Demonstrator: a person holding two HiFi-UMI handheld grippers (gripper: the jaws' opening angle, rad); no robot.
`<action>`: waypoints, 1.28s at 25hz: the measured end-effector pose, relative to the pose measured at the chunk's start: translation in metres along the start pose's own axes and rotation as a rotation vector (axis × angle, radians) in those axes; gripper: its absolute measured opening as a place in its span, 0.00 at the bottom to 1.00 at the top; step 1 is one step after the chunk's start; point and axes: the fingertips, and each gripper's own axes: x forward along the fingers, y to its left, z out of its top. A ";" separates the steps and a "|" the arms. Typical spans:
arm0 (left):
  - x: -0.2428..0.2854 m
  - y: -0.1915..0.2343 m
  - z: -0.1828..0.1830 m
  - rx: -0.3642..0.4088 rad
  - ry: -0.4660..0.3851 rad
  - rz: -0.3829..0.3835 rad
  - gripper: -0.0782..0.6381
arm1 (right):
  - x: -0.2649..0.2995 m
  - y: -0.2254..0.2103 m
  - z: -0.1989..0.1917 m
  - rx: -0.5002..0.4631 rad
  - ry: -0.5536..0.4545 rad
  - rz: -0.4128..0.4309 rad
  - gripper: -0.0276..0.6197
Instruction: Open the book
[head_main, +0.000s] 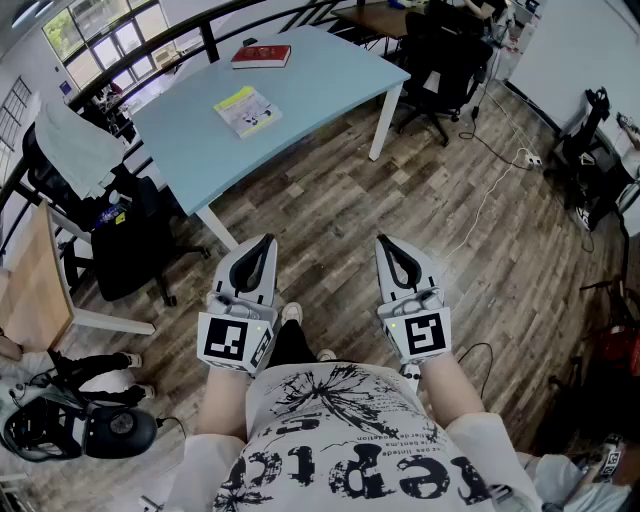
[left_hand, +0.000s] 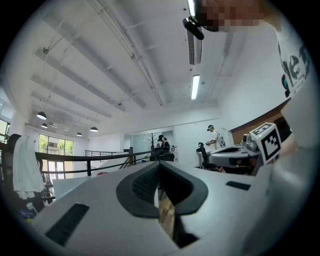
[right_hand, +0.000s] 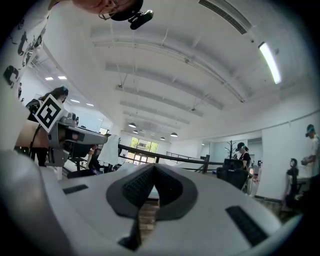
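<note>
The head view looks steeply down on the left gripper (head_main: 266, 242), the right gripper (head_main: 385, 243) and the worktop (head_main: 330, 85) farther ahead. Each gripper view looks level along its own jaws, very near them; both show the same railing (left_hand: 102, 156).

Red book (head_main: 261, 56) closed, flat on blue table (head_main: 330, 80).

The right gripper (right_hand: 153, 167), a white shell with dark grey ribbed fingers (right_hand: 136, 189), has its fingertips pressed together with nothing between them. A slit lower down shows brown wooden floor (right_hand: 146, 220). Beyond runs a black metal railing (right_hand: 172, 159). At right a person in a dark cap (right_hand: 243, 150) stands under a long white ceiling strip light (right_hand: 270, 61).
</note>
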 end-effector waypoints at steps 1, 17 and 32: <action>0.001 0.001 -0.001 -0.002 0.001 -0.004 0.14 | 0.002 0.000 0.001 -0.001 0.002 0.000 0.06; 0.016 0.009 -0.018 -0.038 0.044 -0.009 0.14 | 0.016 -0.005 -0.010 0.050 0.031 -0.022 0.06; 0.143 0.111 -0.073 -0.064 0.079 0.007 0.14 | 0.168 -0.057 -0.062 0.064 0.104 -0.060 0.06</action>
